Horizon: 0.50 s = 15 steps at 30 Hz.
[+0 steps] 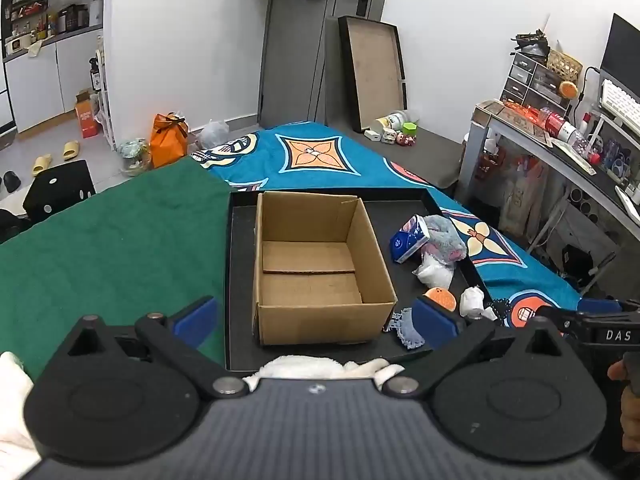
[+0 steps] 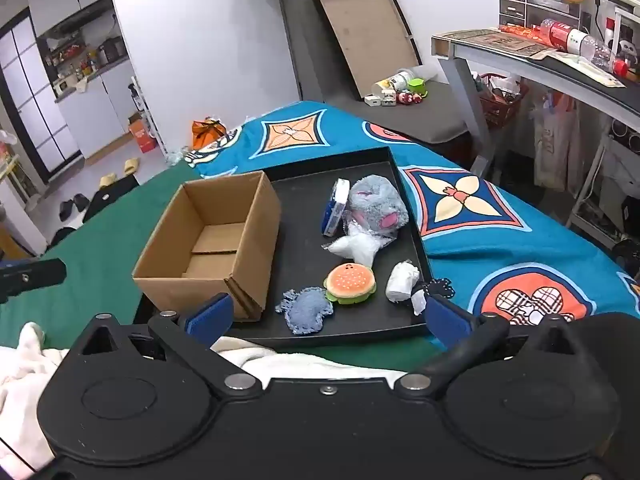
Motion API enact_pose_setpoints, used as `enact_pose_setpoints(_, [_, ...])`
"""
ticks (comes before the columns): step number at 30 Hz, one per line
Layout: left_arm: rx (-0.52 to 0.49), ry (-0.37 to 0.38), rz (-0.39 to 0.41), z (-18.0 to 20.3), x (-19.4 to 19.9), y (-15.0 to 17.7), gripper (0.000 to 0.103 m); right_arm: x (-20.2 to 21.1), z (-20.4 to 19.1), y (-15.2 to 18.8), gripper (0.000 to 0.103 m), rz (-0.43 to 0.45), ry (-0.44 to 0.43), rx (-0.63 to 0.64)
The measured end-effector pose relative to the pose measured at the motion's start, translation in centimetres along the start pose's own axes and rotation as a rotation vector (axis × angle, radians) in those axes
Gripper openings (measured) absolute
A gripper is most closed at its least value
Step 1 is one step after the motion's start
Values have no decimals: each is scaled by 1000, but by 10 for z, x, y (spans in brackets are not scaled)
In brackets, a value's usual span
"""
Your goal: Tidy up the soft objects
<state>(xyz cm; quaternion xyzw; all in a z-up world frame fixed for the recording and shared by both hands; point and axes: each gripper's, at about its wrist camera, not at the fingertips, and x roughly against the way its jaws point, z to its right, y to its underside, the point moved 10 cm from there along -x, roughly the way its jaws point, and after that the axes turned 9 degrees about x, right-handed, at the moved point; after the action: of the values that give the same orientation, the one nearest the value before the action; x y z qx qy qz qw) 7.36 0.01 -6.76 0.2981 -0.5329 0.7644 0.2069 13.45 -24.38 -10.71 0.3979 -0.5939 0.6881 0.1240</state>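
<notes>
An empty open cardboard box [image 1: 316, 268] [image 2: 212, 244] stands in a black tray [image 1: 240, 280] [image 2: 308, 216]. Right of it in the tray lie soft items: a grey plush [image 2: 376, 204] [image 1: 444, 236], a blue tissue pack [image 2: 334, 208] [image 1: 410, 238], a white plastic bag [image 2: 356, 248], a burger plush [image 2: 350, 282] [image 1: 440, 298], a blue knitted piece [image 2: 306, 308] [image 1: 406, 332] and a white wad [image 2: 402, 280] [image 1: 472, 300]. My left gripper [image 1: 316, 318] is open and empty before the box. My right gripper [image 2: 328, 314] is open and empty, near the tray's front edge.
A white towel [image 2: 24, 364] [image 1: 324, 366] lies on the green cloth [image 1: 112, 240] at the front. A blue patterned blanket [image 2: 480, 208] covers the right. A cluttered desk [image 2: 560, 60] stands at right. A second tray [image 1: 376, 68] leans on the wall.
</notes>
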Motion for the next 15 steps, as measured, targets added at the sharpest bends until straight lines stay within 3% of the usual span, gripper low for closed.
enact_pose_setpoints(4, [-11,-1,-1,1,-1,1,102,1,0,3,103,18,-20,0])
enact_pose_setpoints(10, [-14,9,7,4,12,-9,102,1,-5,2,103,-14,14,28])
enact_pose_setpoints(15, [-31,11,24,5,9,-7,102,8,-9,-2,103,17,30,41])
